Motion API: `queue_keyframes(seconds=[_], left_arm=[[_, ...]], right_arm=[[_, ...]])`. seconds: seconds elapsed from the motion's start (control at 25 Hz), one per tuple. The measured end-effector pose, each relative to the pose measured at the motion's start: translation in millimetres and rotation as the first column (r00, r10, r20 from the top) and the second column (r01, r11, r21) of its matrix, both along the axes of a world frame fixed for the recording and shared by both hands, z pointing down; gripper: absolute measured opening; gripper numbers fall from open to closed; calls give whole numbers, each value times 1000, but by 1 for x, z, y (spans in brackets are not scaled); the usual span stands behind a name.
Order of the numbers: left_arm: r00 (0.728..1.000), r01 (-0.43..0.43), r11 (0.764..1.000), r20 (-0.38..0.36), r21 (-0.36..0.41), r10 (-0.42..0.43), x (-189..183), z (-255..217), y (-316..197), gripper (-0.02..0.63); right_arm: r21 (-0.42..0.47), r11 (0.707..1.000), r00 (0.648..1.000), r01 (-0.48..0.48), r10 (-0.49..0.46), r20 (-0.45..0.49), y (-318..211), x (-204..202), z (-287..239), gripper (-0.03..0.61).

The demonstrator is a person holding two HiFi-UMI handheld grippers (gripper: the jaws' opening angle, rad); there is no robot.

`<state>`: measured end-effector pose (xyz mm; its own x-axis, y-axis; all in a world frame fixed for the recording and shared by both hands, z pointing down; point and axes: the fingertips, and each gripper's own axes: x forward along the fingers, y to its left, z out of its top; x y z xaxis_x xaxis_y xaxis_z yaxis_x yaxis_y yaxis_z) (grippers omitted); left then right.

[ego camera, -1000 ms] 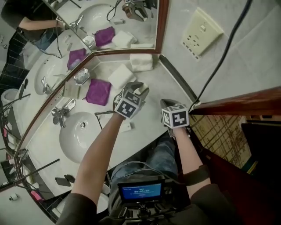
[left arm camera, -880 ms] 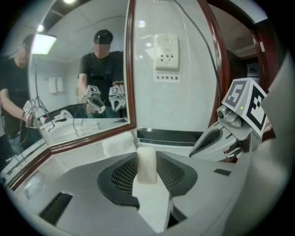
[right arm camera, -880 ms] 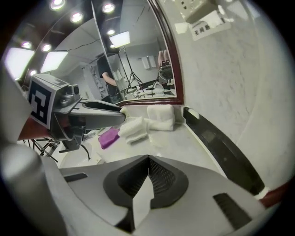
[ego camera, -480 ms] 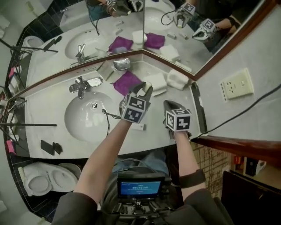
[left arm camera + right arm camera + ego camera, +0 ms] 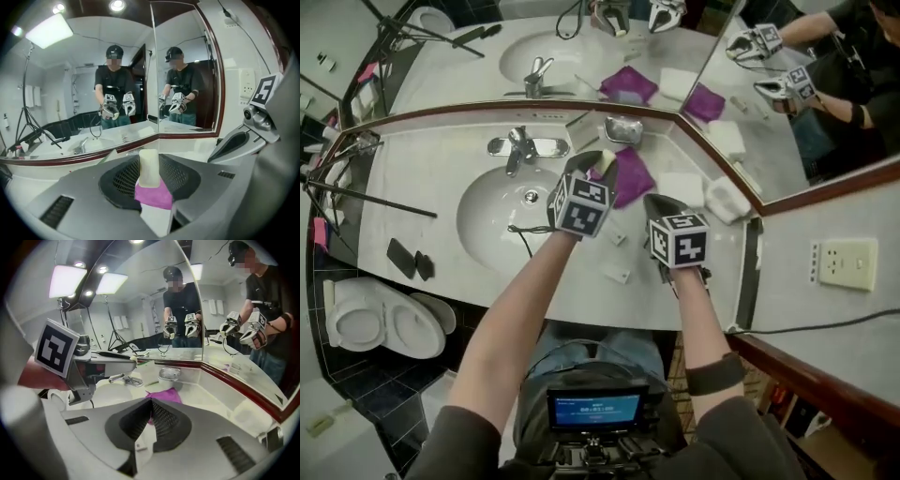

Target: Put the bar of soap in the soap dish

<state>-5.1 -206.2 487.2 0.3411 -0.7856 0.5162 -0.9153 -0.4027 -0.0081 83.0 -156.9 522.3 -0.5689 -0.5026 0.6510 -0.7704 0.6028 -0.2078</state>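
Left gripper (image 5: 592, 167) clamps soap bar (image 5: 149, 169); right gripper (image 5: 151, 404) closed, above white mirrored counter (image 5: 431, 178).

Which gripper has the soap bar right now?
The left gripper, its jaws clamped on the cream bar of soap; the right gripper is shut on nothing.

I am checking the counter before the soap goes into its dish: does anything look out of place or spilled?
Nothing looks spilled or broken. One oddity: a thin black cable lies across the front rim of the sink, unusual for a washbasin.
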Motion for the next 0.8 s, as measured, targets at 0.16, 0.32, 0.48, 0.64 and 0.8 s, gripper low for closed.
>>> queue_keyframes(seconds=[0.16,0.32,0.48,0.64,0.8], left_arm=[[999,39,999,24,-15,-39,-17,18,-30,127],[998,43,999,37,-27,-42,-18,40,-60,127],[998,33,999,60,-37,-31,-17,57,-89,127],[996,13,998,85,-58,-8,-11,73,-115,127],[992,-23,997,120,-72,31,-4,86,-135,127]], right_arm=[[12,996,996,87,-87,-17,-28,-26,7,0],[19,989,989,145,-144,-44,-58,-38,21,0],[22,984,983,177,-176,-51,-81,-46,31,0],[9,982,982,187,-186,-42,-96,-50,46,0],[-4,984,983,180,-180,-27,-104,-51,59,0]])
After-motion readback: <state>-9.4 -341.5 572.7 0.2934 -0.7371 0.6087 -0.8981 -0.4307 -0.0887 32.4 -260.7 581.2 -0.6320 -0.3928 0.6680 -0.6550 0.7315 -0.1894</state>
